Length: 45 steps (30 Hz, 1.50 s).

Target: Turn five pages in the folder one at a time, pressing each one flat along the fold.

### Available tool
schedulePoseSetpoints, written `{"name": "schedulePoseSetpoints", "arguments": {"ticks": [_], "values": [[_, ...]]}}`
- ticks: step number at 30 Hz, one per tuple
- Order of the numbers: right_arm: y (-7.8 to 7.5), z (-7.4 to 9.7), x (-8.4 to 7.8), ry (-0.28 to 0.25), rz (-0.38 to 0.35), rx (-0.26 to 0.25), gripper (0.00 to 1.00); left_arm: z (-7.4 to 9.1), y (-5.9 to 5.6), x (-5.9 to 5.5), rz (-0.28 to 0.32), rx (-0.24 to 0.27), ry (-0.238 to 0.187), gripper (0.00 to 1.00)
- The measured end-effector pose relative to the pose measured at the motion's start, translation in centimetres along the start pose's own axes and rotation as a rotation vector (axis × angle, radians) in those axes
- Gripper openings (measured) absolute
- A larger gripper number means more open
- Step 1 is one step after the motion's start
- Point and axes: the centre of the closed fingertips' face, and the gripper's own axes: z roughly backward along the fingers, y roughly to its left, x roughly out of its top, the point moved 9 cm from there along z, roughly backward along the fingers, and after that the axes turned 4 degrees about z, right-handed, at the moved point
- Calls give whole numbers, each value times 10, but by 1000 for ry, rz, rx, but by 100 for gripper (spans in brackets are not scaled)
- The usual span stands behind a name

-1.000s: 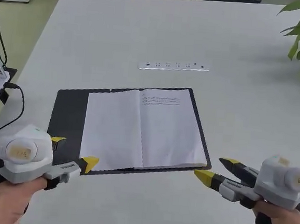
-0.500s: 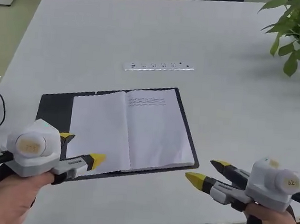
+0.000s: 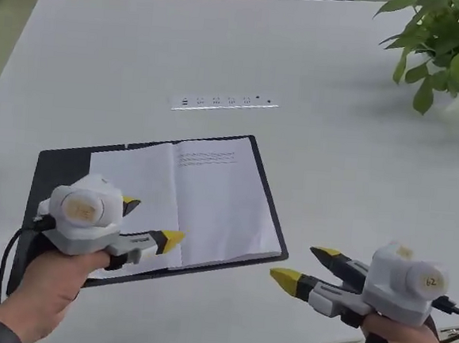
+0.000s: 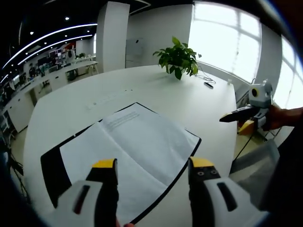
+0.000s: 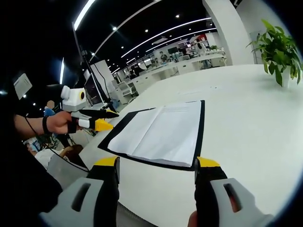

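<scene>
Head view: folder (image 3: 219,202) lies open and flat on the white table (image 3: 350,149), left of centre. A power strip (image 3: 223,102) sits beyond it. Left gripper (image 3: 151,222) is over the near part of the left page, jaws spread, holding nothing. Right gripper (image 3: 305,265) is off the near-right corner, jaws spread, also holding nothing. No page is lifted. The count of turned pages is unreadable, so I judge all five as outstanding.

Left gripper view: jaws apart over the folder (image 4: 137,142). The fold line is plainer here.

Right gripper view: jaws apart, short of the folder (image 5: 165,127). Left gripper (image 5: 111,119) appears raised clear of the paper, which is unclear from the head view.
</scene>
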Motion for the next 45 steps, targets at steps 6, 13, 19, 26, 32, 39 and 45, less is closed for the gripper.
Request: {"name": "schedulePoseSetpoints", "arguments": {"ticks": [6,13,19,26,32,39,45], "values": [[-3,0,2,14,22,-7,65,-35,-17,12,-45,-63,29,59],[-3,0,-1,29,35,-5,66,-79,-42,18,-76,-123,75,59],[-2,0,-2,47,44,9,67,-112,-56,19,-94,-157,100,59],[-6,0,-5,51,41,29,68,-138,-65,9,-73,-150,141,57],[-11,-4,-5,67,41,35,69,-152,-70,0,-61,-127,167,59],[-11,-8,-5,104,69,60,70,-162,-74,-8,-61,-111,192,60],[-14,-10,-6,113,64,56,72,-169,-71,-17,-133,-72,208,55]]}}
